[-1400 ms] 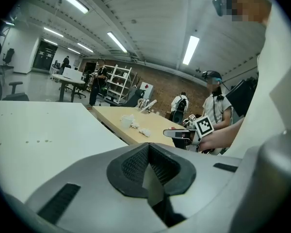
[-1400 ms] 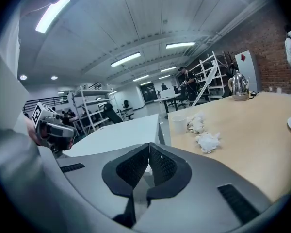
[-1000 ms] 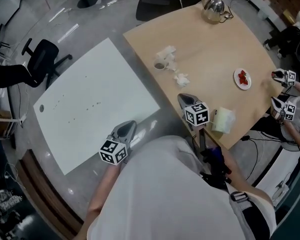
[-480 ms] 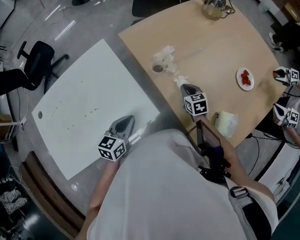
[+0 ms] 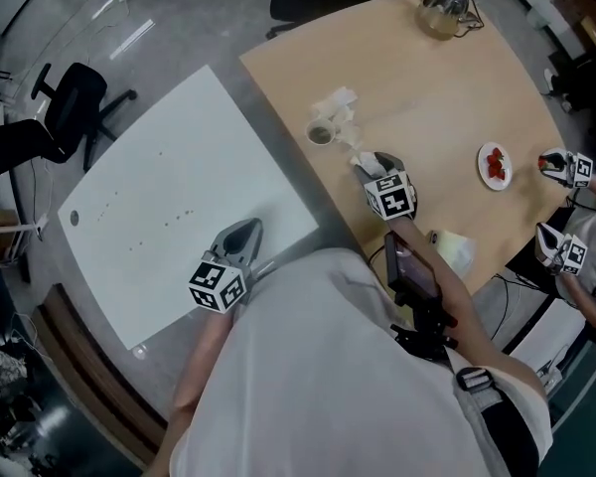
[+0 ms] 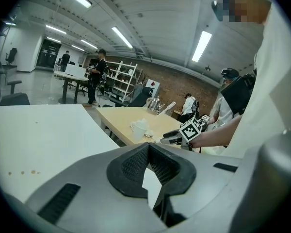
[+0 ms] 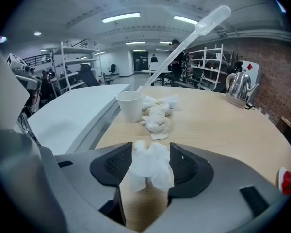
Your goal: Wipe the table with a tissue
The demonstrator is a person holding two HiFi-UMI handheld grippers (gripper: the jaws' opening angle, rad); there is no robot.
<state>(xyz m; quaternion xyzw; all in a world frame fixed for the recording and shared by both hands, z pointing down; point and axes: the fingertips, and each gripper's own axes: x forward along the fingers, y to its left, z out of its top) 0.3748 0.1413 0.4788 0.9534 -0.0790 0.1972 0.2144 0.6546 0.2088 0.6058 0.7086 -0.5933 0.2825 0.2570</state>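
A crumpled white tissue (image 7: 148, 166) lies on the wooden table (image 5: 447, 97), just short of a paper cup (image 7: 130, 106). My right gripper (image 7: 150, 154) stands around it: the jaws have just been opening, and the tissue now sits loose in the wide gap between the pads. In the head view the right gripper (image 5: 377, 159) points at that tissue (image 5: 363, 160) near the cup (image 5: 320, 133). My left gripper (image 5: 246, 232) hovers over the edge of the white table (image 5: 179, 207). In its own view the left gripper (image 6: 149, 154) is shut with nothing in it.
More crumpled tissues (image 7: 157, 115) and a plastic pipette (image 7: 184, 42) lie by the cup. A metal kettle (image 5: 444, 6), a plate of strawberries (image 5: 495, 164) and a tissue pack (image 5: 455, 251) share the wooden table. Another person's grippers (image 5: 566, 167) are at the right edge. An office chair (image 5: 65, 117) stands left.
My right gripper has moved forward across the wooden table and down to the small tissue by the cup. The left gripper has drifted a little along the white table's edge.
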